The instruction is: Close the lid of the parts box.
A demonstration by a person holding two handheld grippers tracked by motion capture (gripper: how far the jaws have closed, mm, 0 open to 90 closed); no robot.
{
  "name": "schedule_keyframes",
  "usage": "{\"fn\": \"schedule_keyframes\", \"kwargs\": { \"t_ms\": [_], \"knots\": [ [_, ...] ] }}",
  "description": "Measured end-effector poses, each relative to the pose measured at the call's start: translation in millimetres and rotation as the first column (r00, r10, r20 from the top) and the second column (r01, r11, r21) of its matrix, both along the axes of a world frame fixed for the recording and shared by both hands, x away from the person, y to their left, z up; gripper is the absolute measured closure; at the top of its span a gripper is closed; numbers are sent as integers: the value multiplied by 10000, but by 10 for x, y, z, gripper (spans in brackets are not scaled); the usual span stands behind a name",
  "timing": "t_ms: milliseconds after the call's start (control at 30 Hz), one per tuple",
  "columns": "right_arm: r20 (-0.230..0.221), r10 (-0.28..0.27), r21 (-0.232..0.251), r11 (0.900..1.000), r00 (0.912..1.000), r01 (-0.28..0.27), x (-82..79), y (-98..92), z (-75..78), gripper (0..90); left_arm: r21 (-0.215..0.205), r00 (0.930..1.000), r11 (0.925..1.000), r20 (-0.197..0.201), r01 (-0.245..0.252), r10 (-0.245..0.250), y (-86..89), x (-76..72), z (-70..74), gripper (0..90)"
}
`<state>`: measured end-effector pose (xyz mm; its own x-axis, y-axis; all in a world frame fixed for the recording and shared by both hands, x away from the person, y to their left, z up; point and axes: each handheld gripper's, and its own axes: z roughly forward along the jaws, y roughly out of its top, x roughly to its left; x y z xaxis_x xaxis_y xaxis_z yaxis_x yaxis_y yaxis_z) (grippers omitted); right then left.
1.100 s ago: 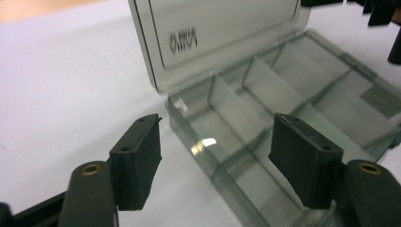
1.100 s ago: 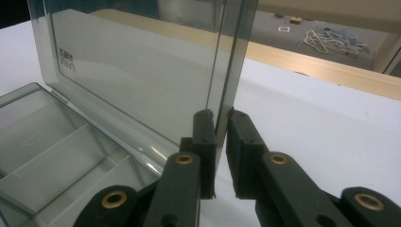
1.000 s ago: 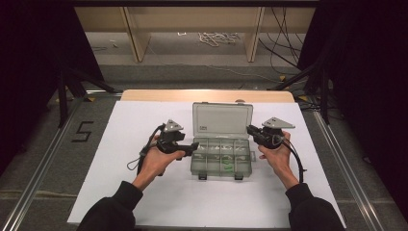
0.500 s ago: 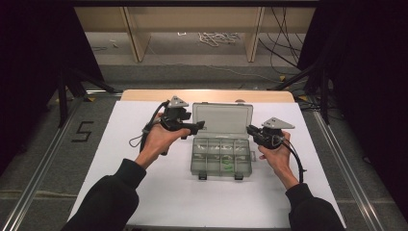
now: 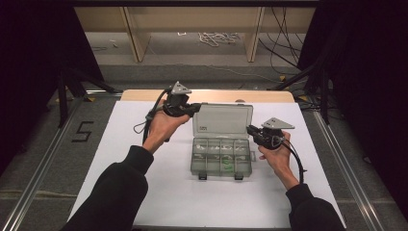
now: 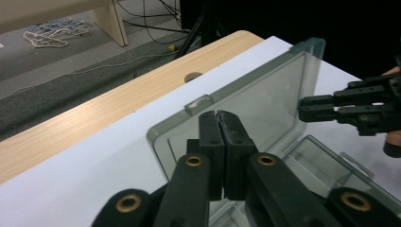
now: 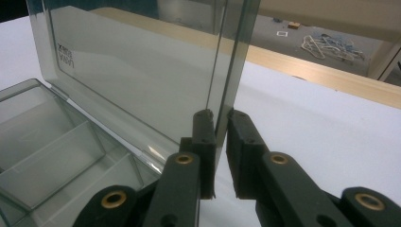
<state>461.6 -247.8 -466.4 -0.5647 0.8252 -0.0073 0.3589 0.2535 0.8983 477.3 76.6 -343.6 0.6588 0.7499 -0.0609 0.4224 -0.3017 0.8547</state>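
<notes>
Smoky clear plastic compartment box [image 5: 221, 156] is sitting mid-way on the white surface [image 5: 144, 192], its hinged lid [image 5: 223, 119] standing upright. Left gripper [image 5: 192, 109] is hovering at the lid's far left corner, its jaws having just been closing, now pressed together on nothing. Right gripper [image 5: 251, 131] is pinching the lid's right edge between its 2 jaws.

We see our right gripper [image 7: 218, 116] pinching the side edge of the clear lid [image 7: 142, 71], which stands upright. The box [image 7: 52, 156] lies open at the lower left with bare compartments, on a white sheet [image 7: 326, 127] over the wooden table [image 7: 331, 78]
</notes>
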Motion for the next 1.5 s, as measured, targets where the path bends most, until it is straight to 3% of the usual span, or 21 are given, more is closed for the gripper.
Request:
{"fn": "schedule_keyframes", "kwargs": {
  "t_ms": [67,400,533,667,833,933,1033,1200,1233,1500],
  "knots": [
    [85,-37,-212,9998,10000,39,-3,-10,11,826,-32,9998,9998,67,-177,177,2,44,10,896],
    [145,68,-109,9999,9999,-66,6,-8,1,826,174,9978,9980,292,-604,599,-39,233,68,898],
    [134,69,-107,9999,9999,-68,3,-9,3,826,158,9975,9976,185,-681,678,-72,297,38,898],
    [143,74,-109,9999,9999,-73,3,-9,1,826,408,9968,9961,151,-785,779,-77,359,4,898],
    [151,76,-112,9999,9999,-74,3,-11,-1,826,407,9930,9922,62,-1181,1180,-86,411,-47,898],
    [137,84,-129,9999,9999,-82,3,-10,0,825,602,9943,9926,-72,-1057,1064,-82,437,-71,898],
    [218,115,-114,9999,9997,-112,6,-9,-1,825,390,9931,9924,-117,-1163,1169,-115,441,-104,898],
    [-41,84,-39,10000,10000,-84,0,-9,1,823,477,9937,9931,-269,-1073,1087,-115,430,-108,898],
    [152,98,-126,9999,9998,-96,7,-13,1,822,466,9936,9931,-282,-1077,1090,-113,430,-106,898],
    [161,117,-185,9998,9998,-114,2,-12,13,810,595,9942,9934,-381,-982,1006,-100,410,-98,898]
  ]
}}
